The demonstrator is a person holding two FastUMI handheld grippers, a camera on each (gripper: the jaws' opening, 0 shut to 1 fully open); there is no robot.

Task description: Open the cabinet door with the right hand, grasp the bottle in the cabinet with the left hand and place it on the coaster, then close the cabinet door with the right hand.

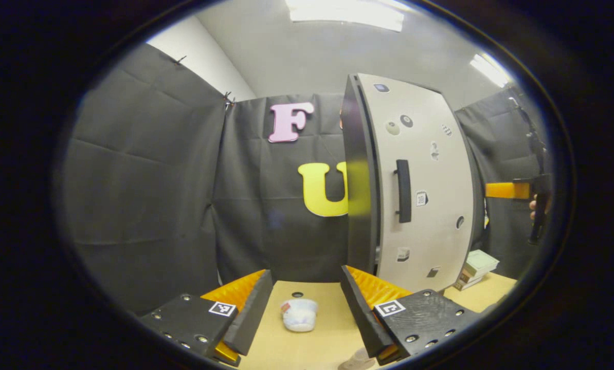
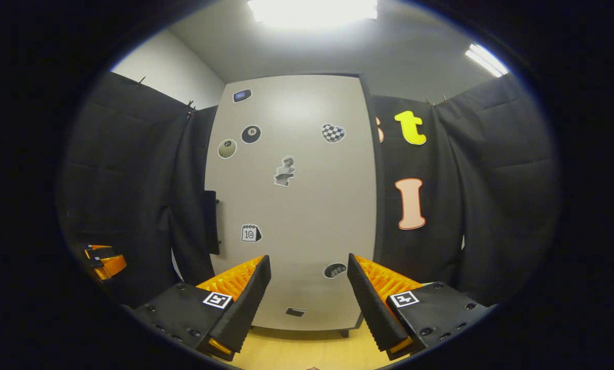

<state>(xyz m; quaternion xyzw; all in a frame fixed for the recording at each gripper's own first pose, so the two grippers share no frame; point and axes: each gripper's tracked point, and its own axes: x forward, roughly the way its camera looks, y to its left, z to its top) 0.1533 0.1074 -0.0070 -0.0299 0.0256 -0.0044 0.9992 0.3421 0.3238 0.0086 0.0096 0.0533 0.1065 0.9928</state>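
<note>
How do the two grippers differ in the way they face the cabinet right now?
The left gripper sees the cabinet door at a slant, with the handle turned toward it; the right gripper faces the door squarely, with the handle at the door's left edge. A small white object lies on the table ahead of the left gripper; ahead of the right gripper stands the door. Both are open and hold nothing.

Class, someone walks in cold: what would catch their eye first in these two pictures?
The tall cabinet, its pale door dotted with stickers, stands on the wooden table, a dark handle on the door. On the table ahead of the open left gripper lies a small white bundle.
</note>
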